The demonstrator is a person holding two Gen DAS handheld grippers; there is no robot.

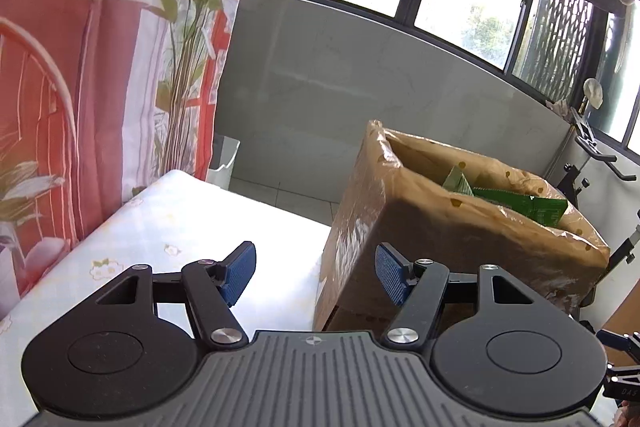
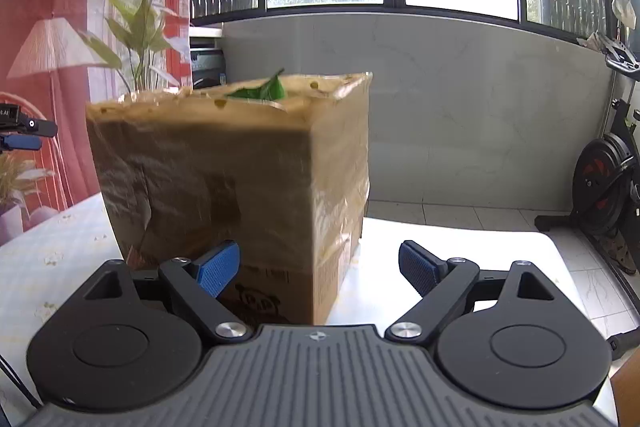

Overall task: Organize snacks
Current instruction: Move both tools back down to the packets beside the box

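1. Left wrist view: a table [image 1: 192,223] under a pale flower-printed cloth carries the whole scene; a red patterned curtain [image 1: 60,107] hangs beside it on the left.
2. A cardboard box [image 1: 440,239], wrapped in clear tape and open at the top, stands on the table towards the window side. In the right wrist view the same cardboard box [image 2: 224,179] fills the centre, close in front of the tool.
3. Green snack packets [image 1: 516,203] lie inside the box, one corner standing above the rim [image 2: 264,91].
4. Left gripper [image 1: 316,269]: blue pads spread apart, nothing between them, the box corner just beyond.
5. Right gripper [image 2: 319,267]: jaws spread wide, empty, facing the lower edge of the box without touching it.
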